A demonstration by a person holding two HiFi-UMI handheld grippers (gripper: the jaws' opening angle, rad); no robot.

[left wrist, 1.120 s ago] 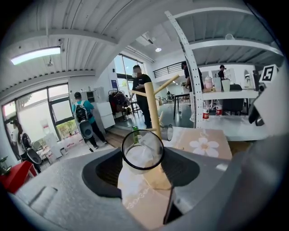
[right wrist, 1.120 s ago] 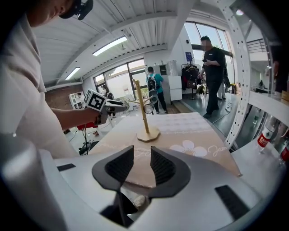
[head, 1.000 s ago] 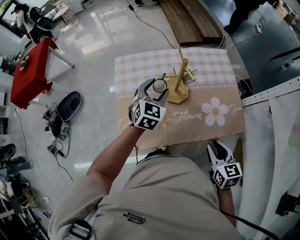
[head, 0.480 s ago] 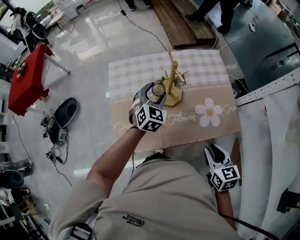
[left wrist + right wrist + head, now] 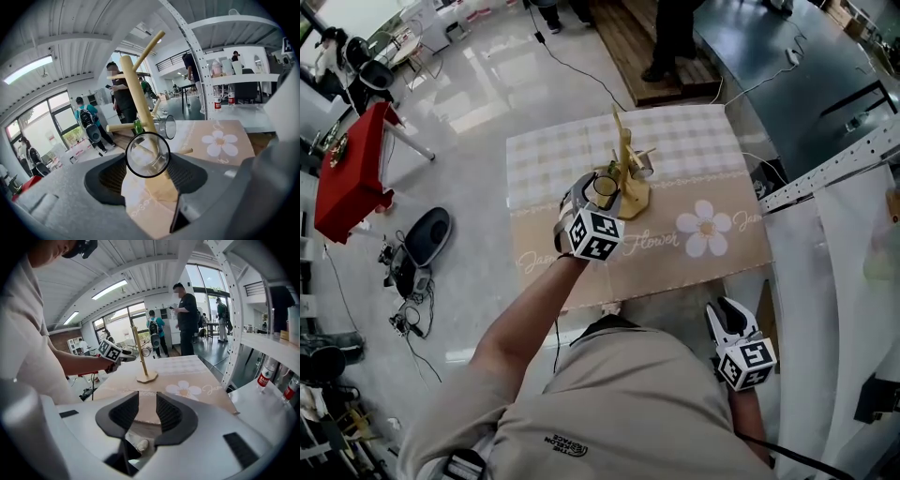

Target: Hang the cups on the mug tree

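Standing far left on the glossy floor was a red table, with a dark oval thing and loose cables nearer the camera. The bench came next, under a cloth that was checked on its far half and plain tan on its near half.

The left tool reached over the bench, its jaws closed on a clear glass cup with a dark rim, held just left of the tree. In the left gripper view the trunk and pegs stood right behind the cup, and one peg showed through the glass. Whether the cup touched a peg could not be told. A small green piece sat on the left peg. A second cup hung on the tree's right side.

"Flower" ran in white script on the tan part, then a white daisy, then a word beginning "Ja". Beyond the far edge lay wooden planks, where a bystander stood.

The right tool hung low off the bench's near right corner beside a beige shirt, well apart from the tree. Its jaws stood a narrow gap apart with nothing between them. A perforated rail crossed the far right, and bottles stood on a shelf there.
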